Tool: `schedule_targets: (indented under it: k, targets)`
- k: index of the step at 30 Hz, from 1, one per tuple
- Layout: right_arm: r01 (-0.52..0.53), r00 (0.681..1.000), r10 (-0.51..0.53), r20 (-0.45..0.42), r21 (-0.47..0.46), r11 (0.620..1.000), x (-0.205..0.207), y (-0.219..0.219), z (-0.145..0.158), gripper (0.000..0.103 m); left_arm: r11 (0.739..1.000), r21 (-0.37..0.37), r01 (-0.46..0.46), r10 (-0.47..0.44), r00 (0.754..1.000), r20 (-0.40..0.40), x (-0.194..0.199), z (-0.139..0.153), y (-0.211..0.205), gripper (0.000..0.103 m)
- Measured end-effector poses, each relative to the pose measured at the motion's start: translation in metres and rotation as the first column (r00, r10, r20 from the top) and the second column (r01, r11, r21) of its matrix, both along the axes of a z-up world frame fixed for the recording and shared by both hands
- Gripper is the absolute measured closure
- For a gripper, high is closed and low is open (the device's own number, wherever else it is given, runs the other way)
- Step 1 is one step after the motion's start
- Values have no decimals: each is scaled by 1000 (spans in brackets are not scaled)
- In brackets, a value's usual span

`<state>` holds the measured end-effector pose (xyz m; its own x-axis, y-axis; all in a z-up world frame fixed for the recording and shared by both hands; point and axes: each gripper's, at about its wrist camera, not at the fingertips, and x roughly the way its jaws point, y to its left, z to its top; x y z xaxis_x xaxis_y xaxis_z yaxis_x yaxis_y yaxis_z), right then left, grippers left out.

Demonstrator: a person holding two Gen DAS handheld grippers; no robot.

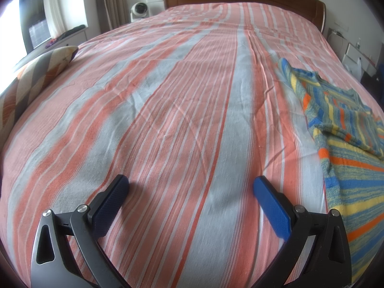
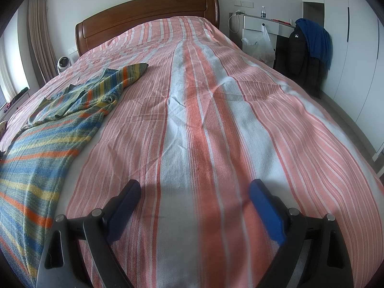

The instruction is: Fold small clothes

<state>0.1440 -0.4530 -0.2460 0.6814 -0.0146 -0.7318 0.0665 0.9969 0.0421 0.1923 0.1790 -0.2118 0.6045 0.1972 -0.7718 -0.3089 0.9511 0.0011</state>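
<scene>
1. Both tools stand wide open with nothing between their blue pads: the left tool (image 1: 190, 187) and the right tool (image 2: 195, 190) each hang over bare bedspread.
2. Under them lies the bed (image 1: 168, 96), covered in a spread striped pink, orange and pale grey, lightly creased.
3. Between the two tools lies the striped knit garment (image 2: 60, 124), in blue, yellow, orange and green, spread flat; it shows at the right edge of the left wrist view and at the left of the right wrist view, touching neither tool.
4. One sleeve (image 2: 129, 72) reaches toward the wooden headboard (image 2: 148, 12).
5. Off the bed's left edge sits a patterned cushion (image 1: 36, 72); to its right a chair carries a dark jacket (image 2: 302, 52).
</scene>
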Motion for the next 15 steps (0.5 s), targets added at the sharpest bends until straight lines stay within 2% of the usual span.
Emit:
schedule_targets:
  k: [15]
  targets:
    - [0,1000,0,0,0,1000,0,0,0,12,1000,-1,1,-1,1000,-1,0,0,1,0]
